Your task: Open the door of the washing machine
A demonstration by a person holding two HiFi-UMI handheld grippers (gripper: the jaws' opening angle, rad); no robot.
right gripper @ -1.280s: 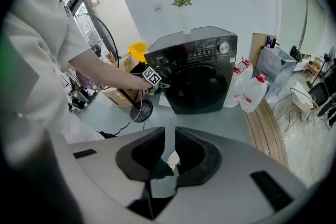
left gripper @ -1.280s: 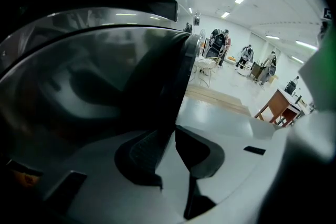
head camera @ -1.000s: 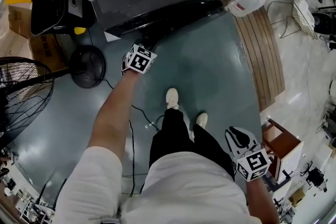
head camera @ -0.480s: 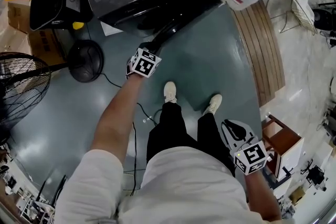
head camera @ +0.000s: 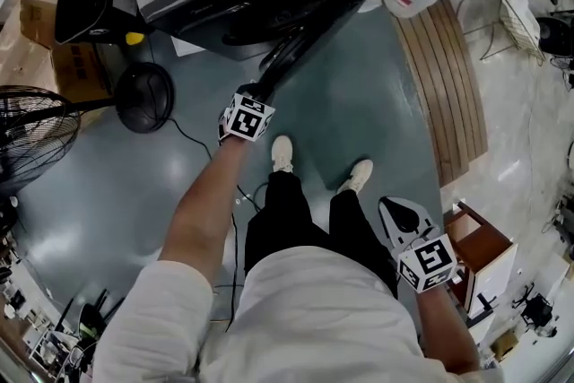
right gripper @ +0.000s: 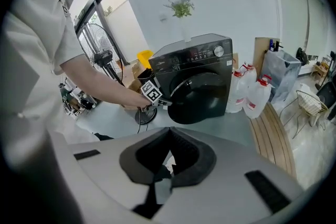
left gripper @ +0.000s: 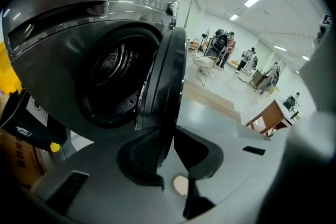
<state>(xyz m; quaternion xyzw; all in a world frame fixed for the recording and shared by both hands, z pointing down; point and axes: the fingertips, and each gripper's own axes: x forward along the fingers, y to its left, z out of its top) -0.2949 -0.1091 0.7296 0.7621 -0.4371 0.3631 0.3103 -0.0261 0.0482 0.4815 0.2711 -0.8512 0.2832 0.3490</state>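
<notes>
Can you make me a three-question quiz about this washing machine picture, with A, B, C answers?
1. What colour is the washing machine? A white, B red, C dark grey.
2. Where do the white jugs stand? A beside the machine, B on top of it, C in a gripper.
3. How is the door? A shut tight, B swung open, C taken off.

Answers: C, its body is dark grey all over. A, they stand at its side. B, the drum shows behind the door.
</notes>
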